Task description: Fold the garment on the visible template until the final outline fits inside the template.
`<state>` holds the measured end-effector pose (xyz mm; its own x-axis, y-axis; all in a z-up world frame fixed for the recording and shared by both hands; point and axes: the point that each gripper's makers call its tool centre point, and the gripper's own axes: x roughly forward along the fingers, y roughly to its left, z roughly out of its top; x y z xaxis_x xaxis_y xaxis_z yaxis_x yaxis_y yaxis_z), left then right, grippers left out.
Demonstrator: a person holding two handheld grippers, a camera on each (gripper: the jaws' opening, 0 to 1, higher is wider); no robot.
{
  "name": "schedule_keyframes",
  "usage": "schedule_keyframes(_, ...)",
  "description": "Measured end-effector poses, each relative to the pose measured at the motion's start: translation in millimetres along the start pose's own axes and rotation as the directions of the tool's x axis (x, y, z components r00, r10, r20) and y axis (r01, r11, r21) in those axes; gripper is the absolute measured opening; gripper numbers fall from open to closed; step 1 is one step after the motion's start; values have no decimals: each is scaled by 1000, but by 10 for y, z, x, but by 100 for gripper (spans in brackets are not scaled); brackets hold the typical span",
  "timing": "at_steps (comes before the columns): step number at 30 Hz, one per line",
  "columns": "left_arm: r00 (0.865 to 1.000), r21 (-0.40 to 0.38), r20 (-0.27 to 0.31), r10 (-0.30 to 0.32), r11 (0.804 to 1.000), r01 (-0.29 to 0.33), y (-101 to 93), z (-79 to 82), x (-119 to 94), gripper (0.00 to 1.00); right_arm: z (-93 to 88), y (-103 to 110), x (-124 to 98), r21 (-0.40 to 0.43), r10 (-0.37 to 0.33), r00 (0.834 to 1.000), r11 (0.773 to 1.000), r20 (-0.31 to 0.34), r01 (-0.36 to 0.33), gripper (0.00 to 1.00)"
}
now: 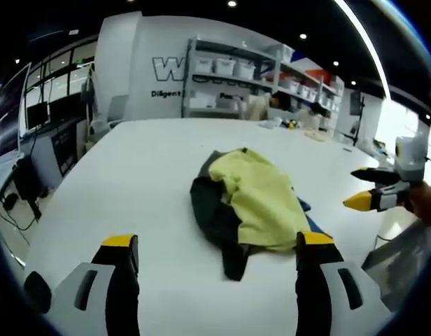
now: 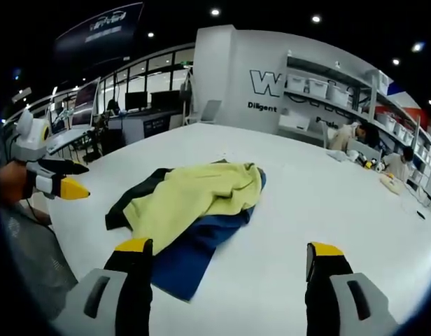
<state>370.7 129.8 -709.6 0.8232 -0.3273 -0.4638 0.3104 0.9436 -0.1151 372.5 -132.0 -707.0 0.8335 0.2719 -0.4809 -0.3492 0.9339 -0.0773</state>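
1. We see the left gripper (image 1: 217, 253) with jaws spread wide, nothing between them, hovering over the near edge of the white table (image 1: 131, 168).
2. Right gripper (image 2: 229, 260) likewise wide open and empty, above the table edge on its side; in the left gripper view it enters from the right with its yellow tips close together, so its opening reads differently there.
3. The garment (image 1: 247, 199) lies crumpled in a heap near the middle of the table, between the two grippers, touching neither.
4. It is yellow on top, with a dark grey part on one side and a blue part (image 2: 194, 248) spilling out underneath toward the right gripper's edge.
5. Its long axis runs roughly from the near table edge toward the far edge in the left gripper view; we cannot tell collar from hem.
6. No template outline can be made out under the heap.
7. Nothing stands between jaws and garment.
8. Beyond the far edge: shelving (image 1: 229, 77) with white bins, a wall with lettering, seated people (image 2: 348, 136) at the far right corner, desks with monitors (image 2: 135, 101).
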Motion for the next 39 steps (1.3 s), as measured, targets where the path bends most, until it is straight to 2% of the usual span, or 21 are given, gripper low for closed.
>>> schedule_keyframes(39, 1000, 13, -28, -11, 1000, 12, -24, -52, 17, 84, -19, 4, -2, -5, 2, 1000, 1000, -11, -2, 91)
